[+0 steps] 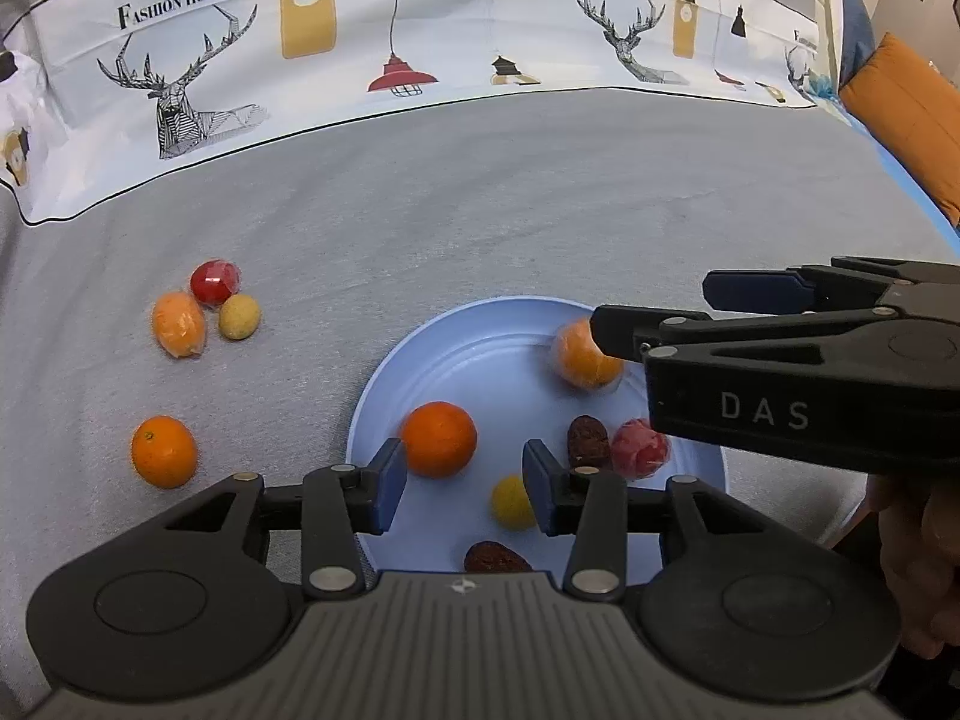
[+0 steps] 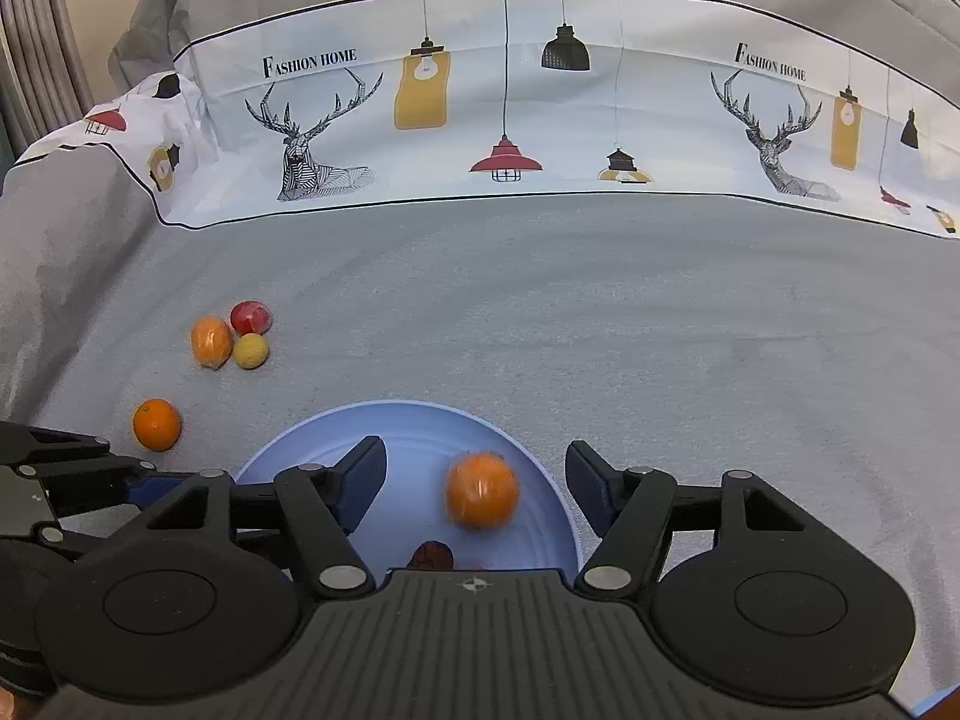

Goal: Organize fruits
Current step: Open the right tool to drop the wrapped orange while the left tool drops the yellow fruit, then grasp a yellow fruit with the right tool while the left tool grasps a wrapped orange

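A light blue plate (image 1: 384, 384) sits on the grey cloth and also shows in the right wrist view (image 2: 540, 462). In it lie an orange (image 1: 438, 438), a wrapped orange (image 1: 579, 357) that looks blurred in the right wrist view (image 2: 482, 489), a wrapped red fruit (image 1: 639, 447), a yellow fruit (image 1: 510, 501) and two dark dates (image 1: 588, 441). My left gripper (image 1: 462, 486) is open over the plate's near side, empty. My right gripper (image 2: 474, 486) is open above the plate; the wrapped orange lies between its fingers, apart from them.
On the cloth left of the plate lie a wrapped orange (image 1: 178, 324), a wrapped red fruit (image 1: 215, 282), a yellow fruit (image 1: 239, 316) and a bare orange (image 1: 164, 451). A printed white cloth band (image 1: 420, 30) runs along the back.
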The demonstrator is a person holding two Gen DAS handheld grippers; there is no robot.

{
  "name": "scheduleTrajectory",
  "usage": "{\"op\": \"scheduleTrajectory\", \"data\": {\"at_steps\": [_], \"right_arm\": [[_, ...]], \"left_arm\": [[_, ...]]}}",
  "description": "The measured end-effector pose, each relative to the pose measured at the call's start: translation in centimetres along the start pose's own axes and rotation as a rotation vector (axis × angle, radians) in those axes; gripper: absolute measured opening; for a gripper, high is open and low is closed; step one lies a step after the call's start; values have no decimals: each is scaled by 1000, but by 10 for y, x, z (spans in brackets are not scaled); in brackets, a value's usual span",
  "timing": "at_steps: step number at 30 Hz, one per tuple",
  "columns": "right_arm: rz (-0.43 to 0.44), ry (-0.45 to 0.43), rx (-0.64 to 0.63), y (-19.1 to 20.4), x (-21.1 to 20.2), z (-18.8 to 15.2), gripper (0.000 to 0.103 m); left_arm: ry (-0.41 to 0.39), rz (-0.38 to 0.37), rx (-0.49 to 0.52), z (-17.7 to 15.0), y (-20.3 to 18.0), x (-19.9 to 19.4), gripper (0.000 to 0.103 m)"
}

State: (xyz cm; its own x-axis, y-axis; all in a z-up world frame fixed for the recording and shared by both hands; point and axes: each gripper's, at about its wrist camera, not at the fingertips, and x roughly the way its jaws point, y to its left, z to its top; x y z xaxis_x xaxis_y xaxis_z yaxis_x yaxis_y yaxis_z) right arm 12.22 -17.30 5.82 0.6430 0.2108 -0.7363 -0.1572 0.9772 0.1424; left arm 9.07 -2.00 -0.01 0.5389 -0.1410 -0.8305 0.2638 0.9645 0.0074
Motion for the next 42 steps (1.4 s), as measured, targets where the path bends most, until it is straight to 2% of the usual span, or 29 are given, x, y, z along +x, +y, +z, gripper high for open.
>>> {"op": "scheduleTrajectory", "data": {"at_steps": [11, 13, 14, 15, 16, 18, 20, 22, 26, 29, 31, 32, 33, 36, 38, 40, 42], "right_arm": [[-16, -7, 2, 0, -1, 0, 71], [-19, -13, 6, 0, -1, 1, 71], [-23, -19, 7, 0, -1, 2, 70], [-28, -26, 7, 1, -2, 3, 69], [-32, -37, 9, 1, -3, 4, 67], [-30, -60, 24, 1, -4, 7, 54], [-19, -82, 45, 1, -6, 10, 28], [10, -102, 65, 1, -8, 12, 13], [56, -155, 76, 10, -16, 16, 12], [92, -167, 61, 19, -19, 16, 12], [112, -169, 44, 25, -19, 16, 12], [120, -171, 35, 27, -19, 17, 12], [125, -174, 27, 29, -19, 18, 12], [140, -175, 6, 33, -16, 21, 12], [159, -154, -3, 37, -9, 23, 12], [184, -123, -35, 46, 2, 26, 12], [209, -102, -66, 55, 11, 30, 13]], "left_arm": [[-29, 2, -13, 2, 3, -5, 47], [-58, 13, -26, 2, 6, -12, 35], [-81, 23, -34, 2, 8, -17, 16], [-107, 35, -41, 3, 11, -23, 8], [-137, 49, -48, 2, 13, -29, 7], [-200, 74, -68, 3, 20, -45, 3], [-251, 77, -92, 5, 27, -60, 3], [-282, 85, -79, 11, 35, -72, 3], [-336, 100, -43, 28, 66, -89, 3], [-374, 86, -127, 30, 104, -85, 3], [-385, 54, -243, 15, 133, -69, 3], [-320, 34, -355, 11, 149, -55, 3], [-305, 9, -437, 9, 162, -49, 3], [-318, -26, -566, 12, 185, -43, 5], [-278, -58, -615, 14, 191, -28, 10], [-225, -54, -632, 17, 195, -13, 10], [-205, -44, -625, 21, 199, -5, 10]]}}
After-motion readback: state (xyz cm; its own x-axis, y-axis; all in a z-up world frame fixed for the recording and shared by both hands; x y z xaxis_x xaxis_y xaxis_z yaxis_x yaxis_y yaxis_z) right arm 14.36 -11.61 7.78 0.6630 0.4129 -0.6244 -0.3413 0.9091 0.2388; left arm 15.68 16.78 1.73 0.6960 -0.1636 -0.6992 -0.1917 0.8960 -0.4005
